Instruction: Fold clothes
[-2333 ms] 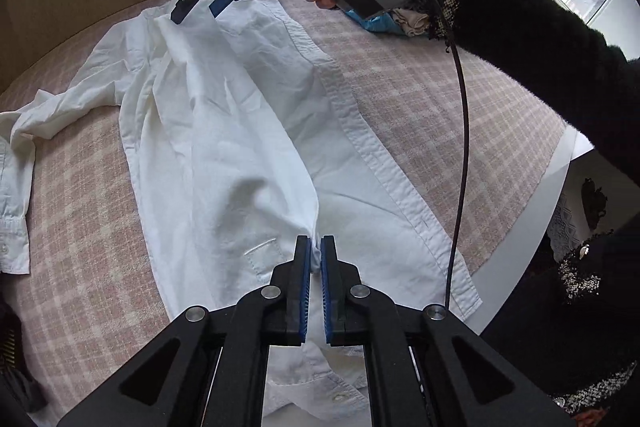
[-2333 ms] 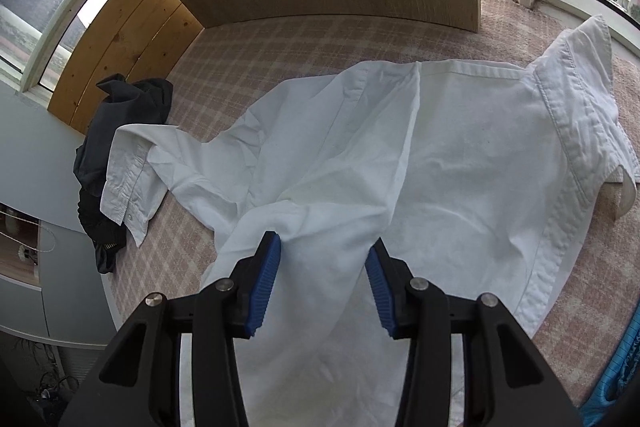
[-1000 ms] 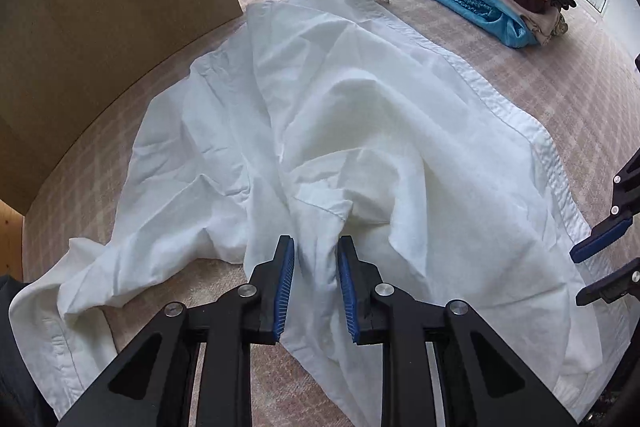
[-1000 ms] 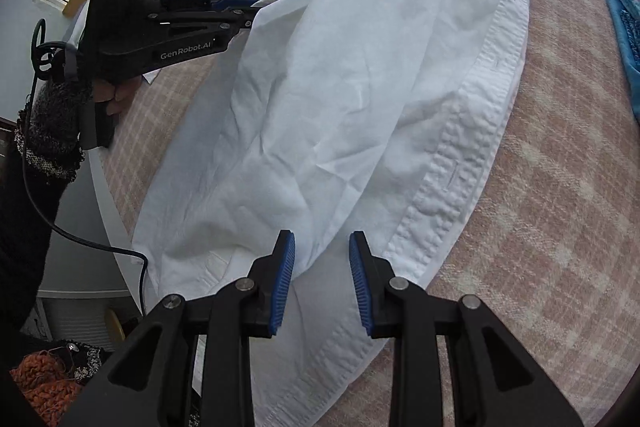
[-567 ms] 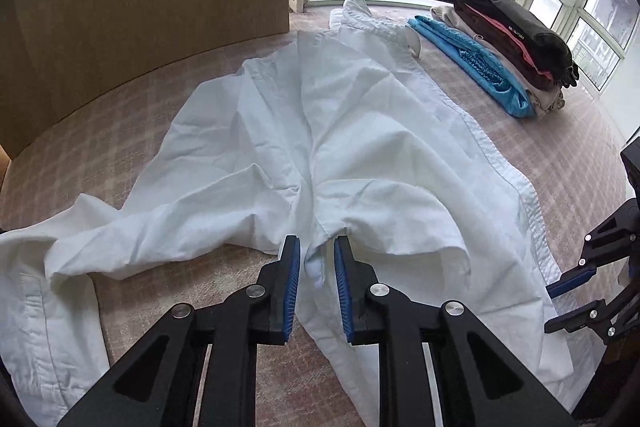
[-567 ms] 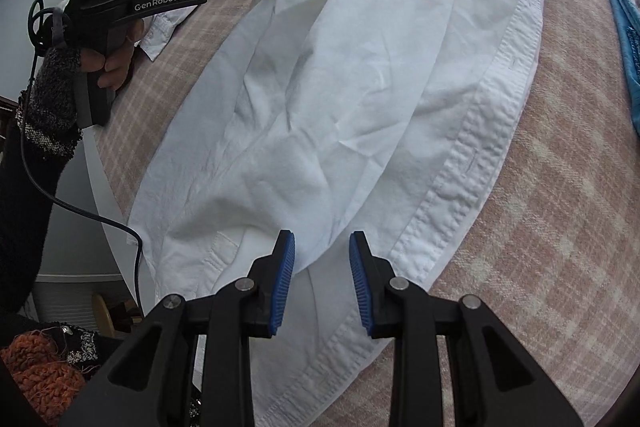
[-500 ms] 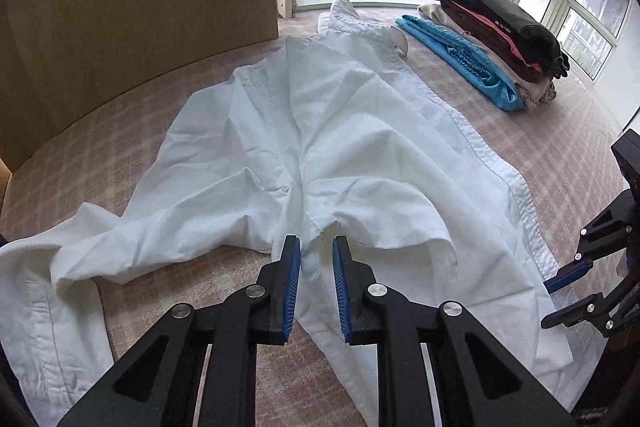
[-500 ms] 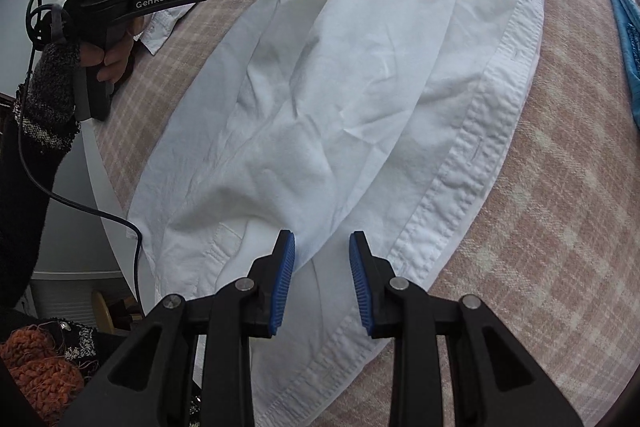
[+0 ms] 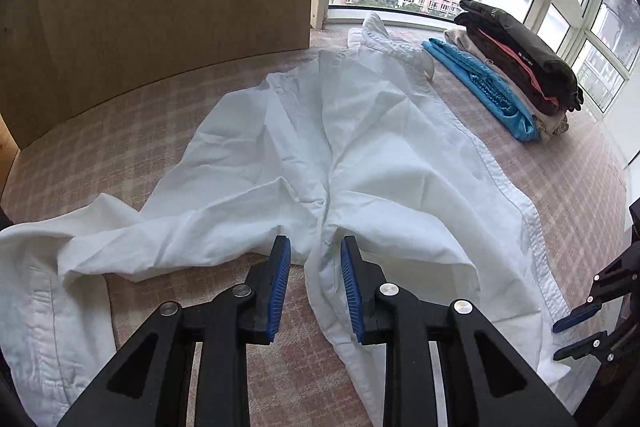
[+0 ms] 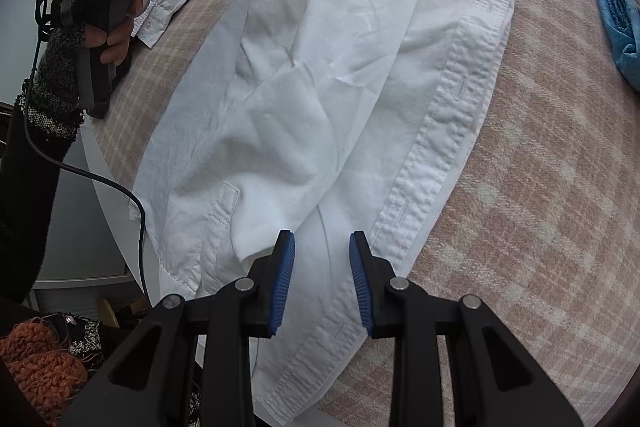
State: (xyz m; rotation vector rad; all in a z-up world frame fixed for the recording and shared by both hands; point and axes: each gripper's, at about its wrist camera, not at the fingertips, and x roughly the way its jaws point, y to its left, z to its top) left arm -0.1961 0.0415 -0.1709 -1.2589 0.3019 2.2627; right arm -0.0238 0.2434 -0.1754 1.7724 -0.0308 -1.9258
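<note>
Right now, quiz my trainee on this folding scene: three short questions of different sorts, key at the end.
1. True or false: the white cotton button-up shirt lies spread on the pink plaid bedcover.
2. Multiple choice: which garment lies at the near edge of the stack of folded clothes by the window? A. bright blue B. yellow C. green
3. Fill in: the shirt's buttonhole placket runs along the edge nearer the ____ hand-held gripper.

Key: 1 true; 2 A; 3 right.
</note>
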